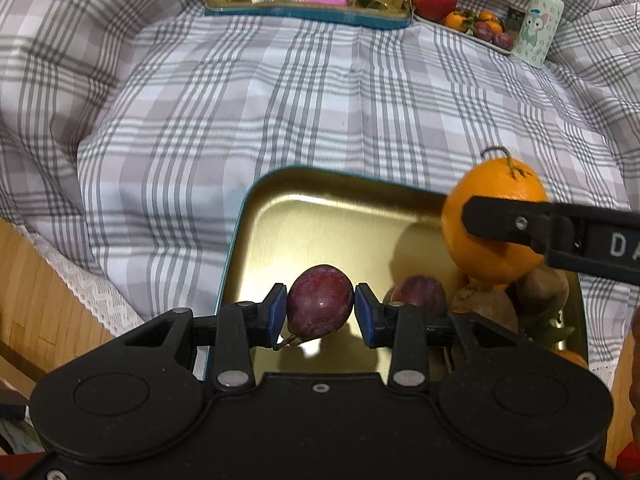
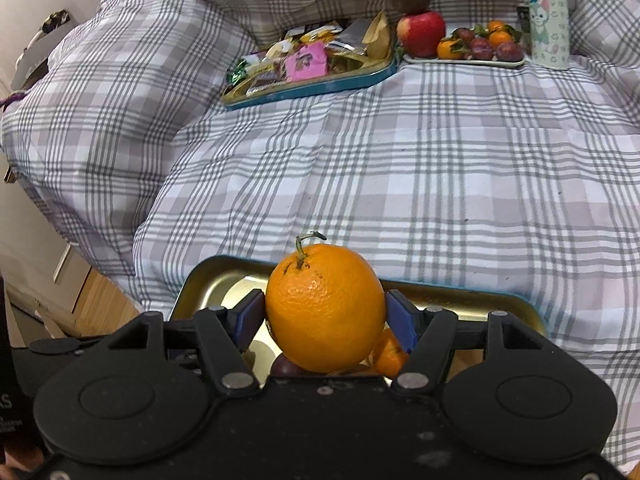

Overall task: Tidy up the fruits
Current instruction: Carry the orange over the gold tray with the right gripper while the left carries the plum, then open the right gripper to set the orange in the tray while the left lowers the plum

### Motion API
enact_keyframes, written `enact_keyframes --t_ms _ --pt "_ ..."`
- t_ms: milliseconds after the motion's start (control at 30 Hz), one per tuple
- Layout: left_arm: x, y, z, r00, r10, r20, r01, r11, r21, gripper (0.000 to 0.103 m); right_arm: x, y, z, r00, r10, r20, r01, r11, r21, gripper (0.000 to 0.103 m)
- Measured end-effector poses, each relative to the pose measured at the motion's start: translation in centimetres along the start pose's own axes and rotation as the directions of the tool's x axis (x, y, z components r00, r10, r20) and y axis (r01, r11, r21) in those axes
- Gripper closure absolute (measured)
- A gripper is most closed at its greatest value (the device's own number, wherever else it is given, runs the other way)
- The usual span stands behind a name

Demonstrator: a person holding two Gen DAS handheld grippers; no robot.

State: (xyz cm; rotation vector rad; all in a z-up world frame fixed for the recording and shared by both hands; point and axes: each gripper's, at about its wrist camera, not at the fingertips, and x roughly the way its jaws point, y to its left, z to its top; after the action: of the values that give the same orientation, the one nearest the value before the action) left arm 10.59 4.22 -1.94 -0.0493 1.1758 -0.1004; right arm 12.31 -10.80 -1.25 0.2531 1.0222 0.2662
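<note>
Left claw [image 1: 321,307]: mine, blue pads pinching a plum [image 1: 320,301] at its sides, low centre of the left view, above the near tray [image 1: 280,208]. Stem hangs out below the left pad.

Right claw [image 2: 325,316]: mine, pinching an orange [image 2: 325,307], lower centre of the right view, stem up. In the left view it enters from the right edge, orange over the tray's right part.

Near tray: gold inside, teal rim, on the bed [image 1: 280,100]. Contents at lower right of the left view: second plum [image 1: 420,294], brown fruits [image 1: 540,284], a small orange one partly hidden.

Upper frame, far across the bed: snack tray [image 1: 308,14] with wrappers; just right of it, fruit plate [image 2: 464,62] with apple [image 2: 422,32], a brown fruit stacked on top, tangerines and plums. Bottle [image 2: 548,16] beside the plate, far right.

Risks, as I judge them:
- Plum is smooth and rounded, held only at its widest points; a tilt or easing of the pads could let it squirt out and roll off across the quilt.
- Orange is wide for the claw; contact is shallow, so a jolt may drop it on the fruit below.
- The two claws are near each other over one tray; crossing paths could knock either fruit loose.
- Far plate's stack looks unsteady; adding fruit carelessly may topple it.
</note>
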Motion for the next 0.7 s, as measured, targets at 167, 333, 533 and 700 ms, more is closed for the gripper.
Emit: enact_keyframes --t_ms 167,333,533,700 --pt "0.1 0.3 -0.6 1.0 0.006 -0.008 -0.006 1.0 -0.007 0.057 1.0 0.6 -0.1 1.0 0.003 -0.021 -0.003 1.0 -0.009 0.034" --pt "-0.4 0.4 -0.4 1.0 -0.001 0.007 0.001 1.0 -0.019 0.057 2.0 0.8 -0.1 0.999 -0.013 -0.036 0.013 1.0 -0.007 0.034" --pt "-0.3 0.2 -0.5 1.0 -0.017 -0.002 0.016 0.999 -0.03 0.057 2.6 0.5 -0.1 0.999 -0.031 -0.044 0.031 1.0 -0.004 0.034" --pt "-0.5 -0.2 -0.6 1.0 -0.017 -0.002 0.017 0.999 -0.027 0.057 2.5 0.1 0.1 0.999 -0.036 -0.02 0.036 0.999 -0.023 0.044"
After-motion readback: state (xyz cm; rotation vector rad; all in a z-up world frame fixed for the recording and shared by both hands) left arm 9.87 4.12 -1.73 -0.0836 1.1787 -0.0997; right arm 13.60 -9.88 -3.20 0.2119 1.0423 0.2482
